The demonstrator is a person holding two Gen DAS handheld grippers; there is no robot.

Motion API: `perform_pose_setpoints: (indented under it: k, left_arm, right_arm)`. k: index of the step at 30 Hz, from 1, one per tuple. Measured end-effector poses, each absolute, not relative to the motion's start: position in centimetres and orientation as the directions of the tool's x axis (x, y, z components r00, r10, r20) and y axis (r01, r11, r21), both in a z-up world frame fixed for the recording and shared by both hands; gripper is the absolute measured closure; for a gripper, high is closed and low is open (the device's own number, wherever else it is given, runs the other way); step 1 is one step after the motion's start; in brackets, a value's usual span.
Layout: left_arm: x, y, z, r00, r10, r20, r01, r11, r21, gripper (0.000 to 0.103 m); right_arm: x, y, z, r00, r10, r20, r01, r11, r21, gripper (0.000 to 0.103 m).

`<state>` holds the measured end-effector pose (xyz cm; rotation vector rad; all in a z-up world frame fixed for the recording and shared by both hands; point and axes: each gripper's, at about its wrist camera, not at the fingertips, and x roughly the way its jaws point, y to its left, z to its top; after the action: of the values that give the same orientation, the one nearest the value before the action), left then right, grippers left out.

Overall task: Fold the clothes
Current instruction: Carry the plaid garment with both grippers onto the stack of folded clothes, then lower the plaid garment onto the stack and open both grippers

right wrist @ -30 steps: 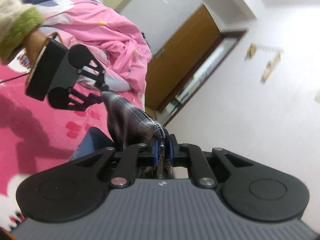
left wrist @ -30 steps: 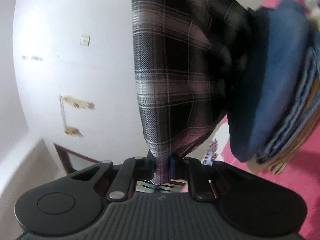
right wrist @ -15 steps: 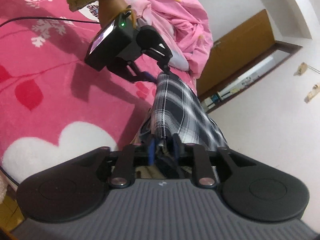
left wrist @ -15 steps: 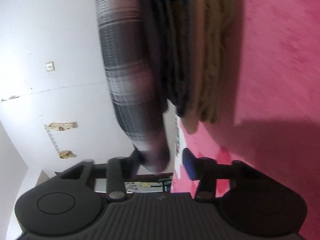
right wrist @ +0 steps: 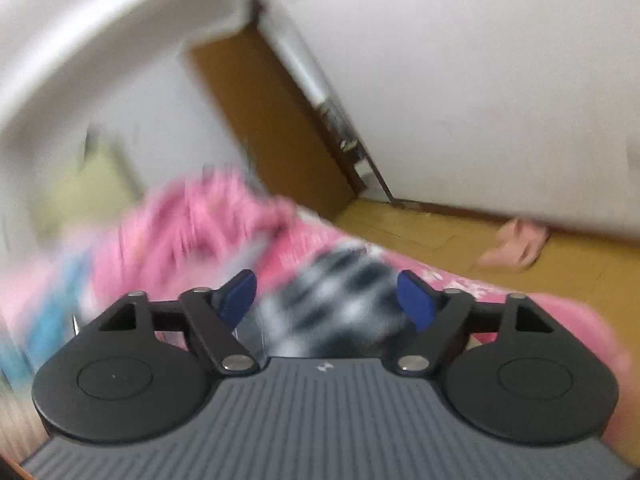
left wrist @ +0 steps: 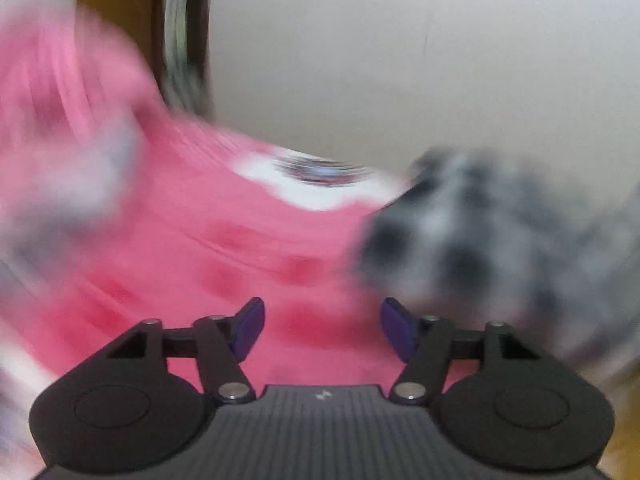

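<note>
Though blurred, seemingly black-and-white plaid garment (right wrist: 336, 300)

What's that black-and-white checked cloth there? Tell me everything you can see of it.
The checked cloth is a soft woven garment in a black, grey and white plaid, badly blurred in both views. It lies bunched on the pink bedspread, not spread flat. In the right wrist view it sits between the blue-padded fingers of the right gripper, which are opening and do not press on it. In the left wrist view it lies to the right of the left gripper, clear of it.
</note>
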<state>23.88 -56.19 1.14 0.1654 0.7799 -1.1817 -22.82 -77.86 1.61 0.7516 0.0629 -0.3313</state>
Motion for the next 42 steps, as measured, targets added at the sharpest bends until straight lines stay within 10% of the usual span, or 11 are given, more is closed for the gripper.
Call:
perform_pose_setpoints:
  k: [4,14,24,31,42]
  left_arm:
    - [25.4,-57.4,1.2,0.027,-0.845,-0.534,0.764,0.362,-0.534,0.031]
    - [17.4,-56.0,-4.9,0.007,-0.816,-0.578,0.727,0.401,-0.557,0.033]
    - [15.7,-55.4,-4.5,0.028,-0.809,-0.587,0.734,0.415,-0.537,0.033]
    - [14.1,-56.9,-2.8,0.079,-0.815,-0.574,0.804,0.392,-0.446,0.035]
    - [13.2,-56.9,-1.7,0.150,-0.806,-0.572,0.835,0.413,-0.363,0.031]
  right_arm:
    - [-17.5,-83.2,0.3,0.953,-0.145,-0.265,0.293,0.659,0.692,0.019]
    - [-9.4,-84.0,-0.8,0.879,0.043,-0.475,0.280,0.760,0.586,0.035]
    - [-9.6,-84.8,-1.9,0.876,0.027,-0.481,0.303,0.746,0.593,0.034]
    - [-12.7,-81.6,-1.1,0.865,-0.102,-0.491,0.354,0.819,0.452,0.089]
    - [-16.3,-79.1,-1.4,0.897,-0.328,-0.297,0.427,0.816,0.389,0.082]
